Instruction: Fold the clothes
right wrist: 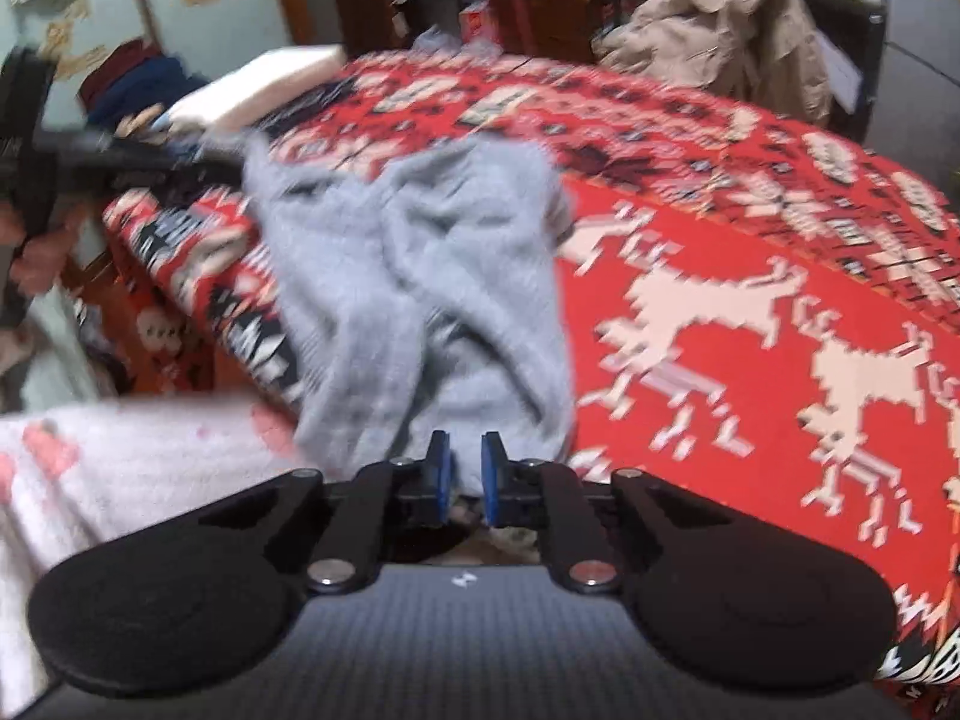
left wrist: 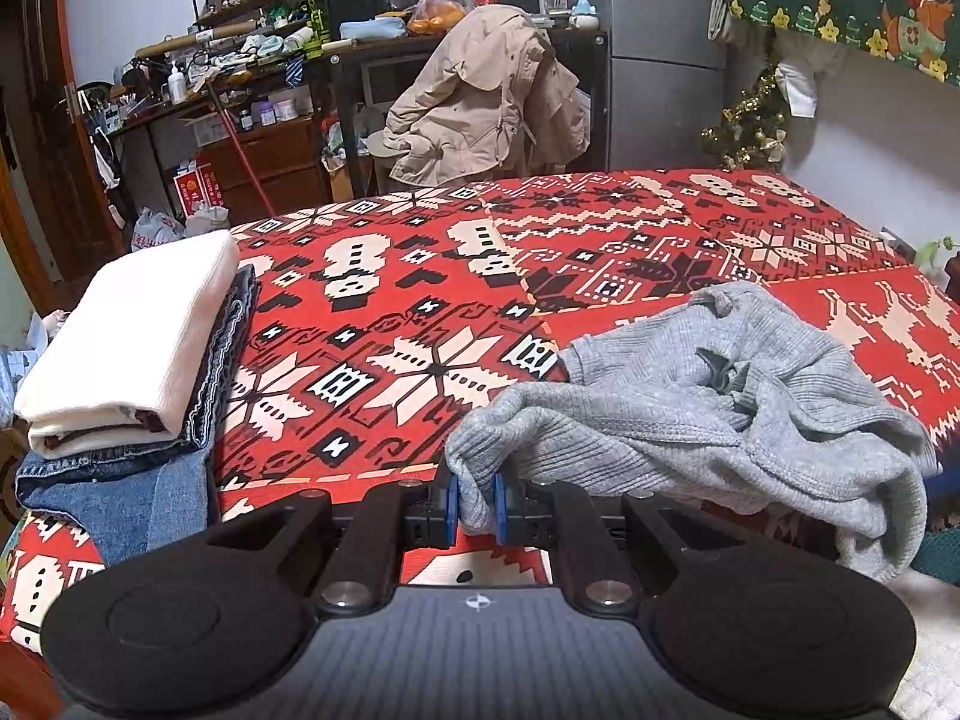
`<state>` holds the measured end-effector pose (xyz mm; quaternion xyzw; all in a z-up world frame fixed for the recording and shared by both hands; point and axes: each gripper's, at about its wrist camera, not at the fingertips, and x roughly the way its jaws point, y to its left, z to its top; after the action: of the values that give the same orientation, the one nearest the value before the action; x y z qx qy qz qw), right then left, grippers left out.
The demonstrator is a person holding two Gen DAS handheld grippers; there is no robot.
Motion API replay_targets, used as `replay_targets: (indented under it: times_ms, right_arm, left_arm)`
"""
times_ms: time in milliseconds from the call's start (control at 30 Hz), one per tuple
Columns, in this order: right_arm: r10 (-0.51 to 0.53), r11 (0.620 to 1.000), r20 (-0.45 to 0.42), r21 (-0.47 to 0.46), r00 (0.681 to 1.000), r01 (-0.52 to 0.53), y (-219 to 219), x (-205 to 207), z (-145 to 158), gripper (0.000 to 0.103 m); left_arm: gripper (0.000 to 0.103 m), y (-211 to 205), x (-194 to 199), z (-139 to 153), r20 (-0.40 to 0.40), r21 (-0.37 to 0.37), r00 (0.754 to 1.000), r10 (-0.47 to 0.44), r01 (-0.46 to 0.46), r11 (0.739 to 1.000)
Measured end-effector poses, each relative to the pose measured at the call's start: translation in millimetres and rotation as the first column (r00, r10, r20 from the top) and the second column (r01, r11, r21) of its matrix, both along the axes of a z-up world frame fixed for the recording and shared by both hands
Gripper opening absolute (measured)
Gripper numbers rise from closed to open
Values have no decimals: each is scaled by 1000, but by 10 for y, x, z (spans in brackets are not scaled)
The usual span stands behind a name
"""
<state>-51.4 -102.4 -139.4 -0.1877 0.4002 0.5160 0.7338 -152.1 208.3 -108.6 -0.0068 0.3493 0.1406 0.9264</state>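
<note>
Pinching grey sweater [left wrist: 690,384], both tools.

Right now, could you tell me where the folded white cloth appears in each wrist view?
Left wrist: the folded white cloth sits at the left edge, on top of the jeans.
Right wrist: it is blurred, upper left, beyond the grey sweater.
Shared landmark: the beige jacket behind the bed.
</note>
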Motion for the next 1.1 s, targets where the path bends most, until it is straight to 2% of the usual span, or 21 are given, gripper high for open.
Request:
replay_targets:
  times_ms: [100,167,267,400,467,567,667,867,1000,1100]
  right_arm:
    - [-2,1000,-9,-4,1000,2,-13,-60,-38,12]
    - [-32,999,-21,41,999,33,-59,-29,16,12]
    - [-52,996,28,79,998,49,-63,-5,102,21]
    - [-14,1000,105,26,994,11,72,-2,77,21]
    - [-29,999,85,18,996,28,134,76,20,20]
    - [-42,999,85,35,995,39,173,161,-16,0]
    - [-102,991,82,91,991,95,101,242,36,0]
    - [-252,953,39,185,967,241,-141,513,149,0]
    - [-289,931,-32,225,957,289,-216,641,165,0]
    - [-280,935,-19,219,960,277,-218,642,187,2]
  left_arm:
    - [11,-12,1,3,-2,8,1000,-4,4,1000]
    - [11,-15,2,4,-2,9,1000,-4,4,1000]
    - [11,-23,5,7,-3,10,1000,-4,4,1000]
    - [11,-28,-1,17,0,12,1000,-3,3,1000]
    - [11,-26,-2,17,1,9,1000,-1,1,1000]
    - [11,-36,-9,19,1,14,1000,-3,3,1000]
    - [11,-31,-15,35,3,12,1000,-5,4,1000]
    - [11,-19,13,38,10,-1,1000,2,-2,1000]
    - [11,-32,30,22,5,4,1000,4,-4,1000]
    - [11,-28,30,17,2,2,1000,3,-3,1000]
